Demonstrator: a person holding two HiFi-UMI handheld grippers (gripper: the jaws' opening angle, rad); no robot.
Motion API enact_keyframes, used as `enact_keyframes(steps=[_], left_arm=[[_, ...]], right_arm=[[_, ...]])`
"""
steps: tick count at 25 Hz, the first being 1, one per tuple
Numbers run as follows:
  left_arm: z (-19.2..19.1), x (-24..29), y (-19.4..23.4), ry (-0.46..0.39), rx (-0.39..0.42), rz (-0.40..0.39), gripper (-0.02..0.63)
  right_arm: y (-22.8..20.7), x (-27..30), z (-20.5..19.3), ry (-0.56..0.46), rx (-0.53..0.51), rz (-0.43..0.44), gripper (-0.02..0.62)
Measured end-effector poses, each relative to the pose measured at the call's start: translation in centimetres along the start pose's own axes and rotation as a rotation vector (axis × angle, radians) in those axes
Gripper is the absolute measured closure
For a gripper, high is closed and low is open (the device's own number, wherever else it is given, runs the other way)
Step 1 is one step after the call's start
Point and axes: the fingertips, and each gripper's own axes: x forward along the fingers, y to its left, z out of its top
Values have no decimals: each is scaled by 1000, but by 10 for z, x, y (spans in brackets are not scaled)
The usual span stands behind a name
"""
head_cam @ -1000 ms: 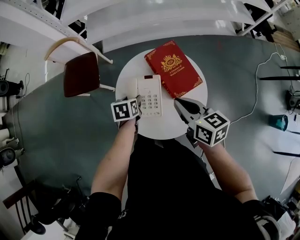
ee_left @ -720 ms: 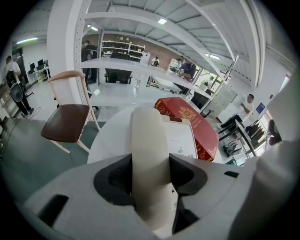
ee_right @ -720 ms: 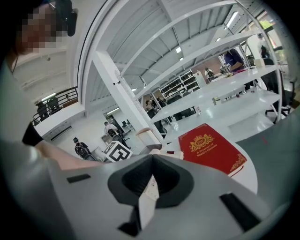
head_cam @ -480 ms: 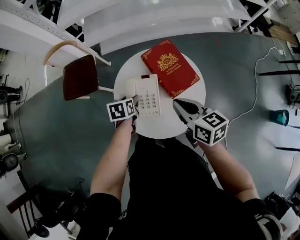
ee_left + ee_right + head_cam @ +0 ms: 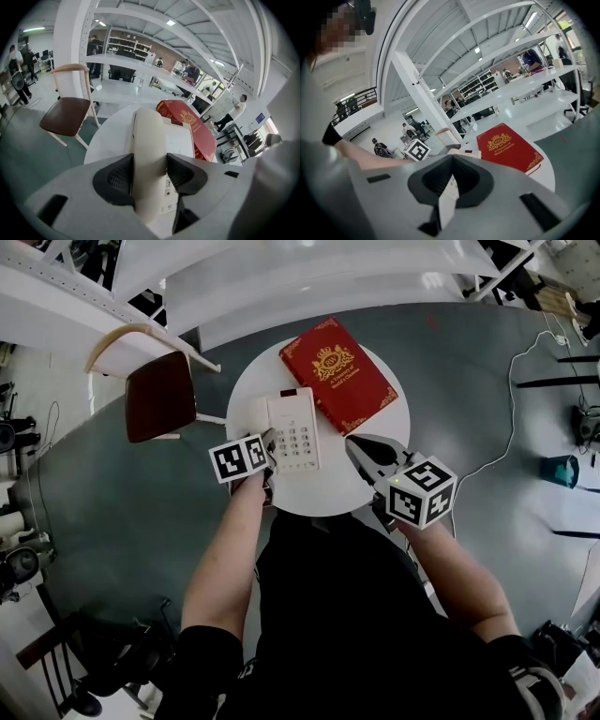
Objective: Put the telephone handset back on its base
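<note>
A white telephone base (image 5: 294, 432) with a keypad lies on the round white table (image 5: 328, 493). Along the base's left side lies the cream handset (image 5: 259, 416). My left gripper (image 5: 267, 442) is at the handset's near end. In the left gripper view the handset (image 5: 149, 140) runs between the two dark pads, which press on its sides, with the base (image 5: 180, 140) just to its right. I cannot tell whether the handset rests in its cradle. My right gripper (image 5: 354, 446) hovers over the table's right front, jaws together and holding nothing.
A red book (image 5: 337, 374) with gold print lies on the table behind and right of the phone. A wooden chair (image 5: 161, 395) with a brown seat stands left of the table. Cables run over the grey floor at right.
The left gripper has edged slightly to the left beside the phone, still on the handset. The right gripper has stayed where it was.
</note>
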Motion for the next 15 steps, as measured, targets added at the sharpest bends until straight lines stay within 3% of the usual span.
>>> enact_keyframes(steps=[4,9,15], left_arm=[[0,0,0,-5,-10,-9,383],[-1,-2,-1,19,57,-4,360],[3,-6,1,18,69,2,365]], right_arm=[[0,0,-2,2,6,1,589],[0,1,1,-5,14,3,589],[3,2,5,-11,13,7,589]])
